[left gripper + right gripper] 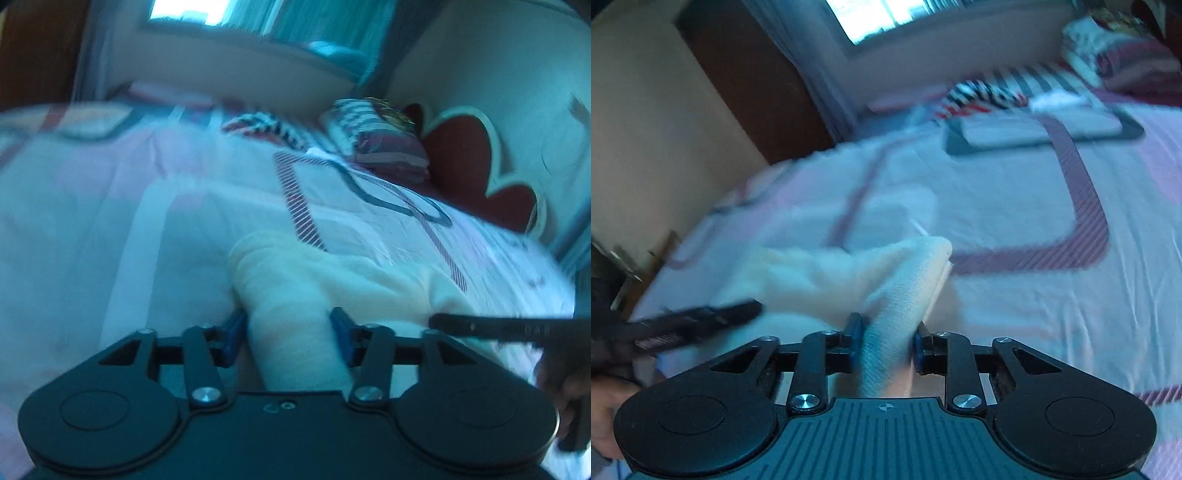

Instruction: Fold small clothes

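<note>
Left gripper (pixel 288 338) and right gripper (pixel 886 345) are each clenching an end of the cream cloth (pixel 354 273); it is stretching sideways between them above the bed (pixel 1015 192).

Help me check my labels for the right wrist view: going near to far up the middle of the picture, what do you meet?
Right gripper shut on the cream garment → red striped band on the bedspread → folded white cloth → black, white and red striped garment → window.
</note>
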